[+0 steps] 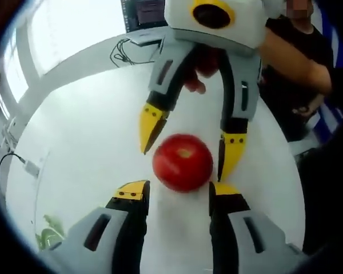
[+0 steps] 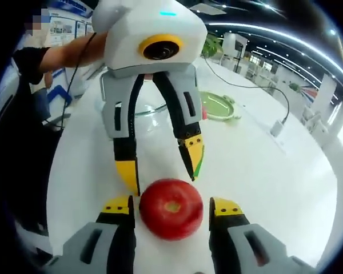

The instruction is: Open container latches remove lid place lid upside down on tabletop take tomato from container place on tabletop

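Your tomato (image 1: pixel 183 162) sits on the white table (image 1: pixel 91 142), dead centre between the two grippers, which face each other across it. In the left gripper view it lies just ahead of the left gripper (image 1: pixel 177 194), in line with the gap between its yellow-tipped jaws, at centre frame; the right gripper (image 1: pixel 188 140) comes down from the top of the frame with its jaws straddling the far side of the fruit. In the right gripper view it's mirrored: tomato (image 2: pixel 171 208) at lower centre, right gripper (image 2: pixel 171 206) with a tip on each side of it, left gripper (image 2: pixel 160 162) hanging from the top centre, tips just behind the fruit. Both sets of jaws stand spread wider than the tomato; neither is clamped on it, and I can't tell if any tip is touching the skin. Nearer one: the right, I'd judge, since its tips flank the widest part while the left's tips sit just short of it. No long axis to worry about; it's near round, stem scar facing up toward the cameras, so any approach angle works. Skin is glossy red, smooth, unbruised from what shows, with a pale greenish-yellow scar. Likely slippery and soft, so squeeze light. The glass container (image 2: pixel 151 114) and green lid (image 2: pixel 217 105) sit well behind the left gripper, upper centre of the right gripper view. Tomato looks already placed; backing off is what's left, I'd judge.
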`<state>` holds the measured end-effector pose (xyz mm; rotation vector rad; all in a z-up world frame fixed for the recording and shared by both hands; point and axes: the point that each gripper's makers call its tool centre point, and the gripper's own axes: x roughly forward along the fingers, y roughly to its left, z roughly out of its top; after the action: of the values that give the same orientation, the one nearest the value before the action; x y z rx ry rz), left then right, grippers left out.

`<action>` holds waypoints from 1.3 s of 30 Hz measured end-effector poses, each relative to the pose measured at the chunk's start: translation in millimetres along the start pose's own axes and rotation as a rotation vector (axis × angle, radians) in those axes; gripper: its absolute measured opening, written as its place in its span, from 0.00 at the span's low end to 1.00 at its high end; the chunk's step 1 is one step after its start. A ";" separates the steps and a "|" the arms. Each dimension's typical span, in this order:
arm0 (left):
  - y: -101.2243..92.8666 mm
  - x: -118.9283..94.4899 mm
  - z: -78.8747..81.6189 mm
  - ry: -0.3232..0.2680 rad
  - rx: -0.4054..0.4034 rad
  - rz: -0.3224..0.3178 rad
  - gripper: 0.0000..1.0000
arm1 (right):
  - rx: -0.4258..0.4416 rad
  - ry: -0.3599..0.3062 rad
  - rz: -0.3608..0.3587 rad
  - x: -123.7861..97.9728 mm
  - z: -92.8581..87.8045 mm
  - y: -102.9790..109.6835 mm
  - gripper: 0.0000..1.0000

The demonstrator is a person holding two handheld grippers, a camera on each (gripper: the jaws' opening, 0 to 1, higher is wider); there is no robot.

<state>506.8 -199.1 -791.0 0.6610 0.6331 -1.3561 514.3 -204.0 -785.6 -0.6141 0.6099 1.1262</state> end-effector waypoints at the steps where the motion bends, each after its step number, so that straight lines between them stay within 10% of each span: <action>1: -0.8 -2.6 1.2 -0.005 0.002 0.003 0.34 | 0.001 -0.002 -0.003 -1.4 2.2 0.7 0.46; 15: -5.2 -58.4 1.4 -0.078 0.004 0.102 0.33 | 0.034 -0.073 -0.111 -29.6 39.1 7.3 0.34; 28: -0.6 -156.4 -12.1 -0.270 -0.074 0.317 0.23 | 0.125 -0.191 -0.248 -57.5 72.5 26.4 0.13; 39: -33.2 -233.6 -39.2 -0.437 -0.126 0.472 0.13 | 0.202 -0.291 -0.387 -75.0 82.4 48.7 0.03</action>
<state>447.2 -18.7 -645.6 0.3607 0.1878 -0.9629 456.3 -177.0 -682.3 -0.3639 0.3295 0.7594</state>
